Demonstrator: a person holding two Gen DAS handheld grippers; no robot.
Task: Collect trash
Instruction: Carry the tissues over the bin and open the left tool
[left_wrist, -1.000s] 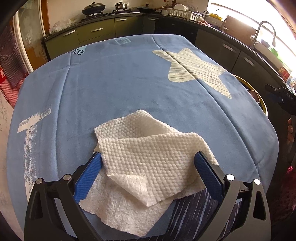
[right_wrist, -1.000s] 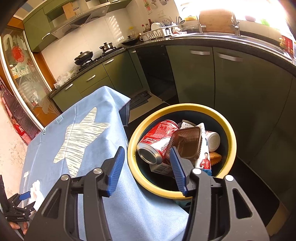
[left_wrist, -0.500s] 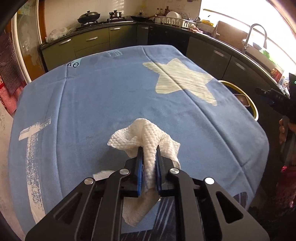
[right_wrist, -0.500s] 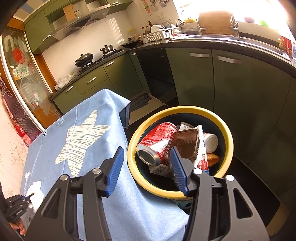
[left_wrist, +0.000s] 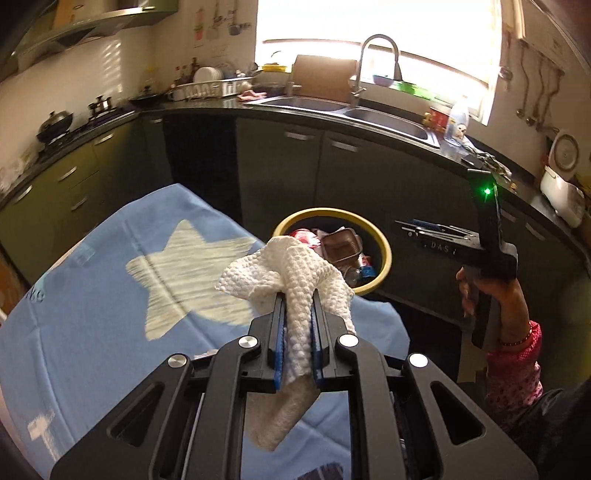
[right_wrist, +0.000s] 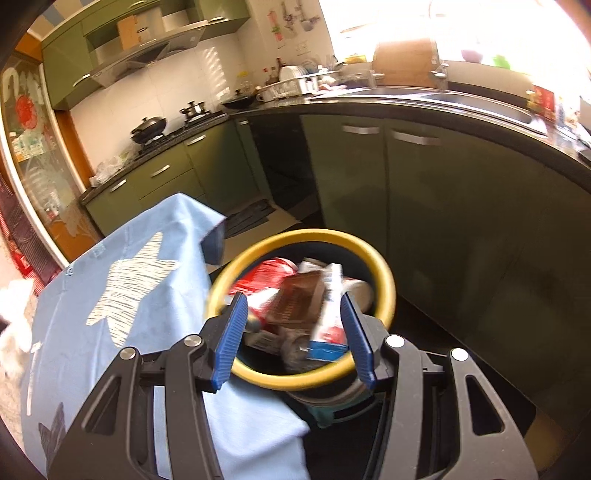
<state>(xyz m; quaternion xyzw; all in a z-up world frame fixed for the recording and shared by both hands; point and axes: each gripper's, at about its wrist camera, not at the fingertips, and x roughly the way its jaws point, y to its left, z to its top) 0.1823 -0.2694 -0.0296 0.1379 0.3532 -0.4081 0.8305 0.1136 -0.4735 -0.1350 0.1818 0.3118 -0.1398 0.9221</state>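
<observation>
Home kitchen: green cabinets (right_wrist: 162, 173), sink w/ tap (left_wrist: 376, 55), wok on stove (right_wrist: 149, 127), dish rack (left_wrist: 210, 86).

The letters "DAS" are showing in pale print on the black body of the right hand-held gripper (left_wrist: 439, 246), as seen from the left wrist view. Blue lettering is sitting near the left edge of the blue cloth (left_wrist: 92, 325) on the desk, but it is blurring too much to read. Print on the packaging in the yellow-rimmed bin (right_wrist: 386, 291) is staying illegible.
</observation>
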